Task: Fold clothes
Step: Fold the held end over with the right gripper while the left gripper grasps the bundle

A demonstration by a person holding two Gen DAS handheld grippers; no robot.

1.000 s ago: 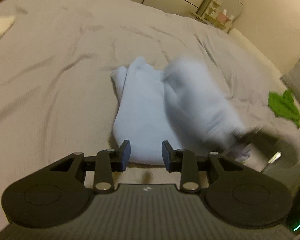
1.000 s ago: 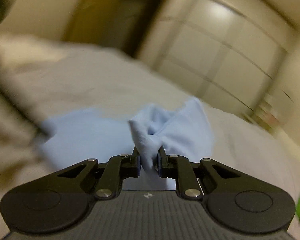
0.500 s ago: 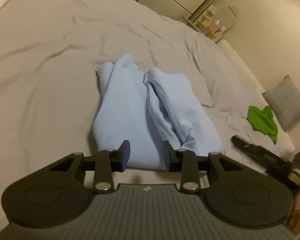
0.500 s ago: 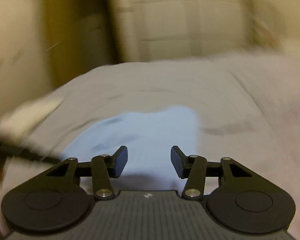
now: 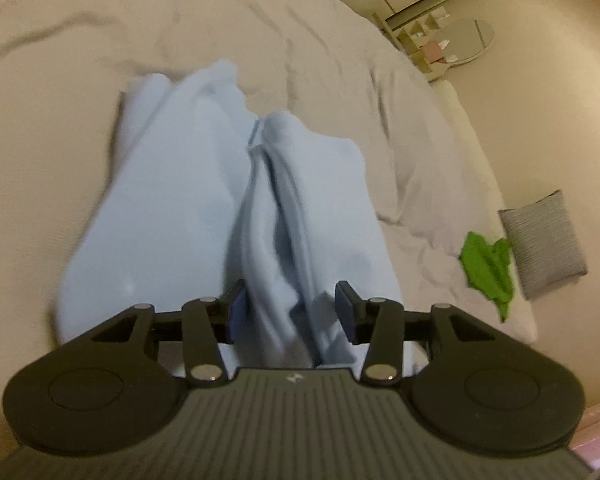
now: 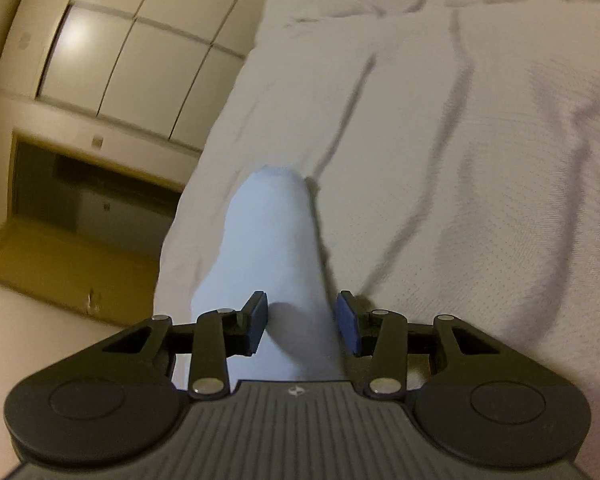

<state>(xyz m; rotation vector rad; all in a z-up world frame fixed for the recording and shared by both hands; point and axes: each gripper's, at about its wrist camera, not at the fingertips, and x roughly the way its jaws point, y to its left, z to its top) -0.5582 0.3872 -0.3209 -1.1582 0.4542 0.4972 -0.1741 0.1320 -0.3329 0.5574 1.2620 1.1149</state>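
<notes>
On the bed [image 5: 80, 80], covered in a wrinkled pale grey duvet, I find the light blue garment [image 5: 172, 208] lying partly folded, its length running away from my left wrist camera. A raised ridge of doubled cloth runs down its middle toward the lens. My left gripper [image 5: 290, 312] sits low over the near end of the garment with its jaws parted — the ridge of cloth lies in the gap between the blue pads, but neither pad is seen pressing it, so I record nothing held on that side.

In the right wrist view, my right gripper [image 6: 302, 322] also stands with jaws apart, and a rounded fold of the same light blue garment [image 6: 272, 240] extends forward from between them onto the duvet. There is clearance on both sides of the cloth; no grip noted.

Other items observed from the left wrist view: a green cloth [image 5: 488, 268] lying near the right edge of the bed, just beside a grey cushion [image 5: 544, 244], both well apart from the garment. Wardrobe doors [image 6: 132, 48] appear beyond the bed in the right wrist view. Both views are slightly blurred.
</notes>
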